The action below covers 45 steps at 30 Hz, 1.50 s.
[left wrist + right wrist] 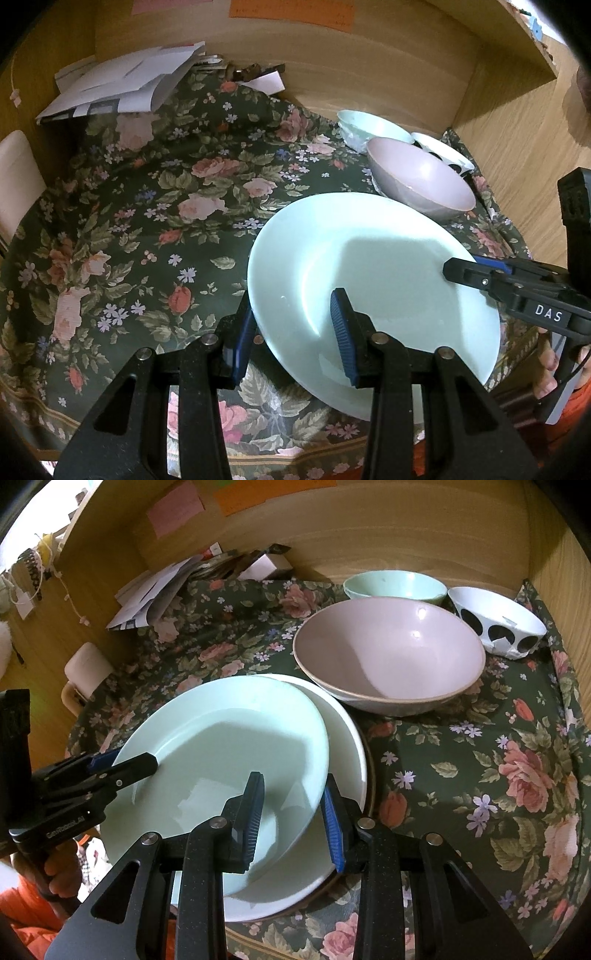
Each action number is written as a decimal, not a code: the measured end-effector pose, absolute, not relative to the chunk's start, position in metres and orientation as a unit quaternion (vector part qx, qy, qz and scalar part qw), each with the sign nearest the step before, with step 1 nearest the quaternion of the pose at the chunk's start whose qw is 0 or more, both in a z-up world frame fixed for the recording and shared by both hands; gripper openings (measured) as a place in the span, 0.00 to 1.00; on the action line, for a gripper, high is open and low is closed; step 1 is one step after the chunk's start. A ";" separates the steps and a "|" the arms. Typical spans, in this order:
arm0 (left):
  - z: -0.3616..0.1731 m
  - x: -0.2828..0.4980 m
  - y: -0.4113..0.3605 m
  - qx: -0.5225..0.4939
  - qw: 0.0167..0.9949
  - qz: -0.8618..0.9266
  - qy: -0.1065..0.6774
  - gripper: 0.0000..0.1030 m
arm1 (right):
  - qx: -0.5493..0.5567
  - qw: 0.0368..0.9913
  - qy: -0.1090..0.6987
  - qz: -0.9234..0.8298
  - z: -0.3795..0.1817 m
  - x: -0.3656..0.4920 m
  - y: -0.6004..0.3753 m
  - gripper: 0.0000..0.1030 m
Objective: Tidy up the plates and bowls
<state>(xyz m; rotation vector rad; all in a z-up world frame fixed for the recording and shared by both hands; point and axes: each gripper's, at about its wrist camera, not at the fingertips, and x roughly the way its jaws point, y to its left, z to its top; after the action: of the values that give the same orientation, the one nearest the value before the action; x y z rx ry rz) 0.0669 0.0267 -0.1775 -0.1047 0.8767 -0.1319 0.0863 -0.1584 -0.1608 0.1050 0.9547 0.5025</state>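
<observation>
Green plate (221,738), pale, held tilted above a white plate (347,746) on the flowered cloth (480,768). Left gripper (295,328) pinches one rim, right gripper (291,812) the opposite rim, jaws narrow on the edge. Under the white plate a dark rim shows; what it belongs to is unclear. Behind: pink bowl (388,657), green bowl (395,585), spotted bowl (498,624) with its base hidden. Papers (122,85) lie at the back corner, partly cut off.

Mint plate (221,738), pink bowl (388,657), dark floral cloth (480,757)
</observation>
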 end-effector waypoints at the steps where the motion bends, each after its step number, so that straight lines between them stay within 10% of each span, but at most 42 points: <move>1: -0.179 0.068 0.027 -0.050 0.902 -0.063 0.425 0.39 | 0.050 0.856 0.456 0.239 -0.162 0.087 -0.158 0.27; 36: -0.154 0.076 0.020 -0.016 0.916 -0.053 0.398 0.46 | 0.047 0.889 0.411 0.196 -0.135 0.077 -0.188 0.29; 45: -0.108 0.087 0.004 0.001 0.940 -0.059 0.337 0.70 | 0.052 0.916 0.356 0.176 -0.103 0.082 -0.202 0.56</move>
<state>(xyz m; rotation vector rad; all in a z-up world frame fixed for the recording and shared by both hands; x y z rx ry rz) 0.0868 0.0044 -0.1085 0.0013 0.6880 -0.1200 0.0816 -0.2018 -0.1029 0.1080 0.7323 0.3631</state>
